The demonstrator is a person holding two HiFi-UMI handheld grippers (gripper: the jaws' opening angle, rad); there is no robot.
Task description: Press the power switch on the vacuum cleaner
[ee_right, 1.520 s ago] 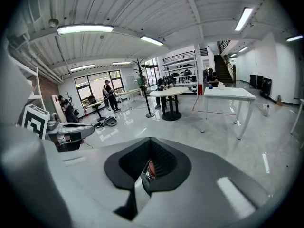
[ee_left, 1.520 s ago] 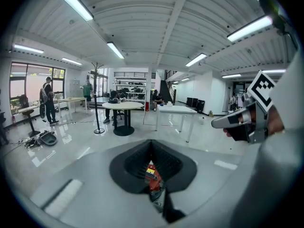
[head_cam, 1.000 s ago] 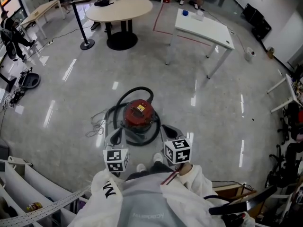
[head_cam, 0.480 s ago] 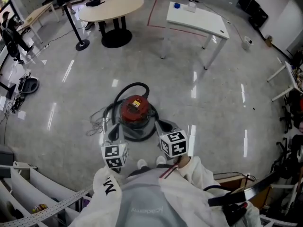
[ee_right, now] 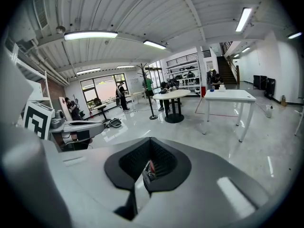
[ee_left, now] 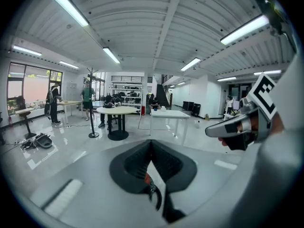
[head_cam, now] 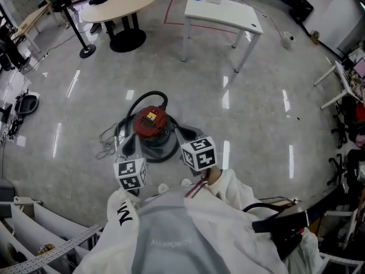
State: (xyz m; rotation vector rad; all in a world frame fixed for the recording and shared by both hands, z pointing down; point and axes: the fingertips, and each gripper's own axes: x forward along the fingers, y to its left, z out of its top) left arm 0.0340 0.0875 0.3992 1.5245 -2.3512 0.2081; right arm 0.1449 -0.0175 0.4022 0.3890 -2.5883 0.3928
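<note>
A red-topped vacuum cleaner (head_cam: 150, 124) stands on the grey floor, with a black hose (head_cam: 142, 100) looped behind it and a yellow patch on its lid. My left gripper (head_cam: 128, 145) hangs just left of the canister with its jaws closed together. My right gripper (head_cam: 185, 135) hangs just right of it, jaws likewise together and holding nothing. In the left gripper view the left gripper (ee_left: 152, 144) shows a sliver of the red vacuum cleaner (ee_left: 147, 179) through the slit below its tips. The right gripper (ee_right: 150, 141) shows the same vacuum cleaner (ee_right: 150, 168) in the right gripper view.
A tangle of cable (head_cam: 108, 139) lies left of the vacuum. A round table (head_cam: 120, 3), a black post on a base (head_cam: 86, 51) and a white table (head_cam: 222, 13) stand farther off. White shelving (head_cam: 34, 227) is at lower left, chairs (head_cam: 348, 130) at the right edge.
Both grippers have moved forward and now flank the vacuum cleaner. The head view has shifted, so the vacuum and tables sit more to the left and higher.
</note>
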